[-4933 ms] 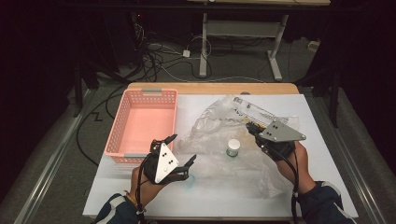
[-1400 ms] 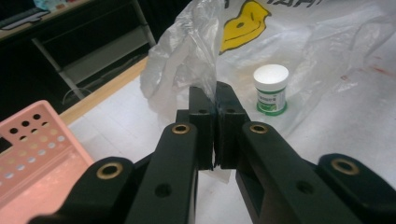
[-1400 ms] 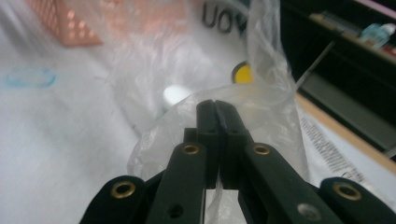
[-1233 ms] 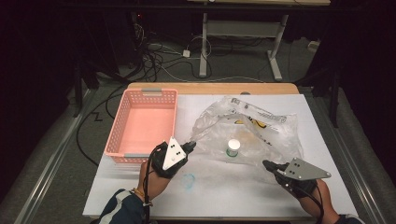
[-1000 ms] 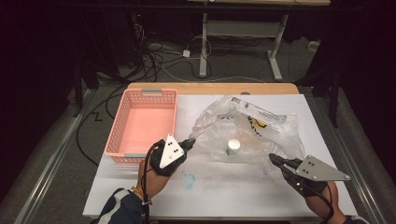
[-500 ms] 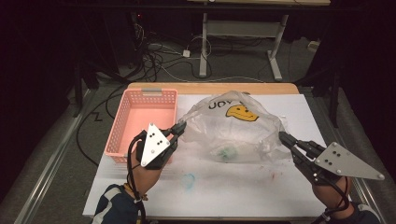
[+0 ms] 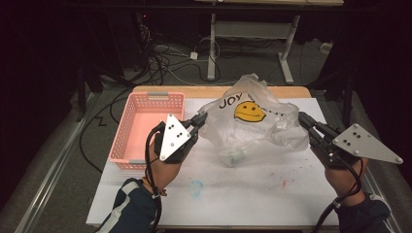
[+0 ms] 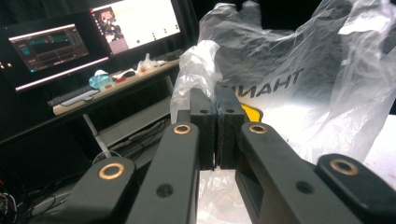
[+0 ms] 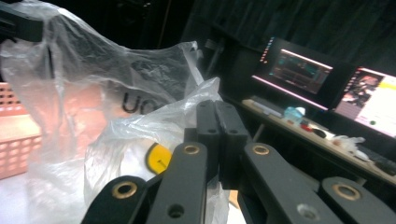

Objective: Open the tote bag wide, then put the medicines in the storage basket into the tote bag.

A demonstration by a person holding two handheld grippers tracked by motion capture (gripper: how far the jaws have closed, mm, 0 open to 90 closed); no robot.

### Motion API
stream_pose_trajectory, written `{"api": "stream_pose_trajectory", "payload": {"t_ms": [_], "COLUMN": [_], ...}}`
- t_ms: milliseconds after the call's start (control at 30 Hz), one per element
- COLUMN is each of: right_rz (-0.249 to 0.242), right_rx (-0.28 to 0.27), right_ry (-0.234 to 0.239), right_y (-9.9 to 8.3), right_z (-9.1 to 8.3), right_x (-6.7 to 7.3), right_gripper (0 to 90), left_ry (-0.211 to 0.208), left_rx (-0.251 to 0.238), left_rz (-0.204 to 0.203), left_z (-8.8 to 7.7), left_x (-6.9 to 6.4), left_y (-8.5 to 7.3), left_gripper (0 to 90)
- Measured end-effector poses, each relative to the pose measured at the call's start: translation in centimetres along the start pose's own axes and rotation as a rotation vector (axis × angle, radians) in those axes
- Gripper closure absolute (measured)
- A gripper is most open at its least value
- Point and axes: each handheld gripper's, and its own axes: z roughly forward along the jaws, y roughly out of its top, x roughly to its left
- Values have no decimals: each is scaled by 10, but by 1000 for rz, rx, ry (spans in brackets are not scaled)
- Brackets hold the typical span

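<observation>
Holding the clear plastic bag (image 7: 252, 124) between them, the two claws suspend it above the white tabletop (image 7: 243, 189), each gripping one side of the film. The left claw (image 7: 198, 119) is clamped on the bag's left edge; in the left gripper view its jaws stand pressed together with a gather of thin plastic (image 8: 198, 65) pinched between them. The right claw (image 7: 305, 120) is clamped on the bag's right edge, and the right gripper view likewise shows jaws together with bunched film (image 9: 196, 102) rising from the pinch.

The two grips are set well apart, so the bag is stretched sideways and its front panel, bearing a yellow smiley face (image 7: 249, 111) and dark lettering, faces the high camera. This spread is judged to serve two purposes: it keeps the film from collapsing on itself, and it lets the contents settle to the lowest point. A small pale object (image 7: 233, 156) lies in the bottom of the bag, near or just touching the tabletop; what it is cannot be determined through the wrinkled plastic.

A pink basket (image 7: 145, 128) stands to the left of the bag, beside the left hand (image 7: 165, 165), and appears empty. The bag's top rises into a loose peak behind the lettering. Whether the mouth of the bag faces up or down cannot be told.
</observation>
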Motion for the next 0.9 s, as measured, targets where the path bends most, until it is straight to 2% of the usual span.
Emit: {"api": "stream_pose_trajectory", "payload": {"t_ms": [167,233,300,467,633,767,900], "right_rz": [33,31,31,47,43,54,48], "right_rx": [10,16,23,28,10,-16,-31], "right_ry": [-18,-28,-30,-54,-76,-101,-112], "right_y": [-7,-9,-10,-10,3,18,25], "right_z": [14,19,23,30,32,28,28], "right_x": [-2,-3,-6,-12,-22,-30,-34], "right_gripper": [900,900,900,900,900,900,900], "left_ry": [18,21,21,26,45,62,64], "left_rx": [-5,-9,-14,-27,-64,-100,-116], "left_rz": [-2,-12,-28,-35,-26,6,12], "left_z": [17,22,25,28,26,22,24], "left_x": [-1,2,4,9,13,14,13], "left_y": [2,3,4,10,31,53,60], "left_gripper": [862,862,863,863,863,863,863]}}
